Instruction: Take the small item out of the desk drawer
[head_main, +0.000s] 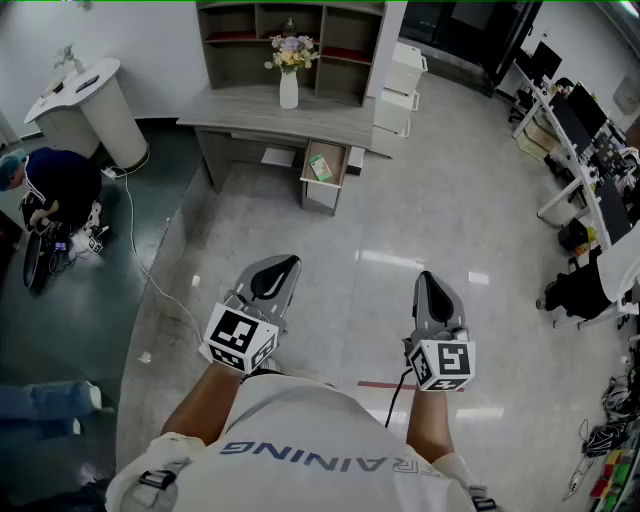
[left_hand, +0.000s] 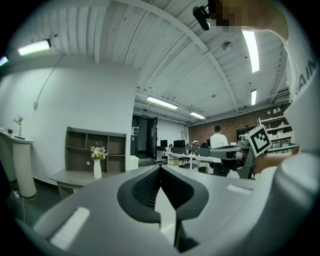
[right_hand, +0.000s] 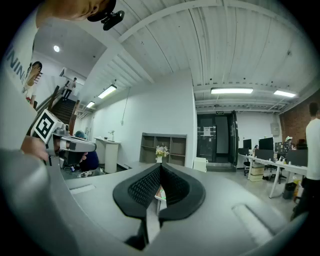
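A grey desk (head_main: 290, 110) stands across the room with a white vase of flowers (head_main: 288, 85) on top. Its drawer (head_main: 325, 172) is pulled open, and a small green item (head_main: 320, 166) lies inside. My left gripper (head_main: 277, 268) and right gripper (head_main: 430, 282) are held side by side over the floor, well short of the desk. Both point toward it, shut and with nothing in them. In the left gripper view the jaws (left_hand: 160, 168) meet, with the desk (left_hand: 70, 176) at the left. The right gripper's jaws (right_hand: 161, 168) are closed too, and the drawer (right_hand: 160, 194) shows just past them.
A shelf unit (head_main: 290, 40) backs the desk and a white cabinet (head_main: 402, 90) stands to its right. A person (head_main: 55, 190) crouches at the far left near a white pedestal (head_main: 100, 100). A cable (head_main: 150, 275) runs over the floor. Office desks (head_main: 580, 130) line the right side.
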